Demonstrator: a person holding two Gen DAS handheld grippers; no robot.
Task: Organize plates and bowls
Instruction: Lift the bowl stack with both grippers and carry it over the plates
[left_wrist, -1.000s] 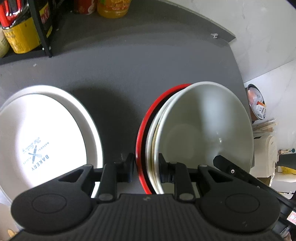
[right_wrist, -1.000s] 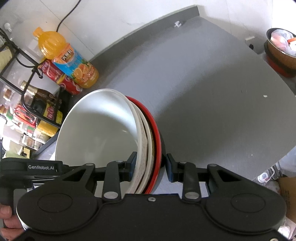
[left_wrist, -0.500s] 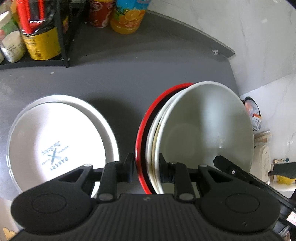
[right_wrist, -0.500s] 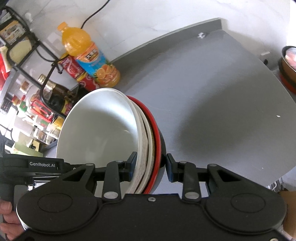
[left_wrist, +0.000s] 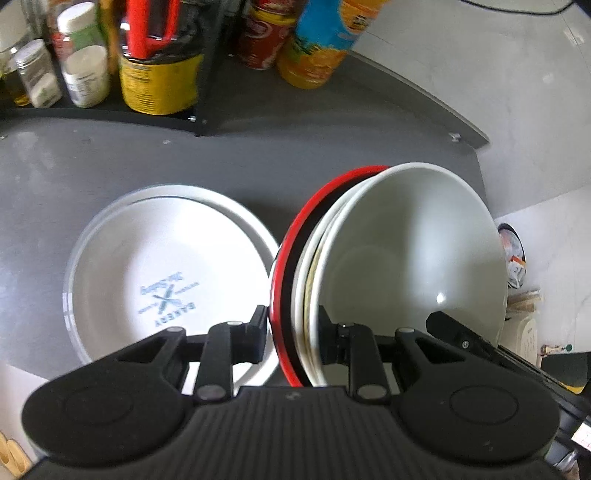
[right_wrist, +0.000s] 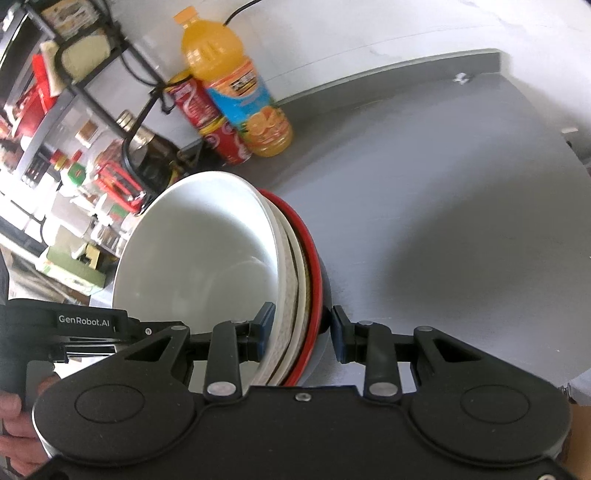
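Observation:
A stack of nested bowls (left_wrist: 406, 258) hangs tilted above the grey counter (left_wrist: 332, 155): white bowls inside, and outermost a black bowl with a red rim (left_wrist: 295, 236). My left gripper (left_wrist: 291, 332) is shut on the stack's near rim. From the opposite side my right gripper (right_wrist: 301, 328) is shut on the same stack (right_wrist: 207, 258), one finger inside the top white bowl, the other against the black outer wall. A white plate (left_wrist: 166, 266) printed "BAKERY" lies on the counter, left of the stack in the left wrist view.
A black wire rack (left_wrist: 207, 74) with jars and a yellow tin (left_wrist: 159, 81) stands at the back of the counter. Beside it are a red cola can (right_wrist: 210, 118) and an orange juice bottle (right_wrist: 236, 92). The counter's right side (right_wrist: 461, 221) is bare. A hand (right_wrist: 14, 413) holds the left gripper.
Both grippers have risen with the bowl stack still held between them. The plate has shrunk and come fully into the left view, and the rack, can and bottle show more.

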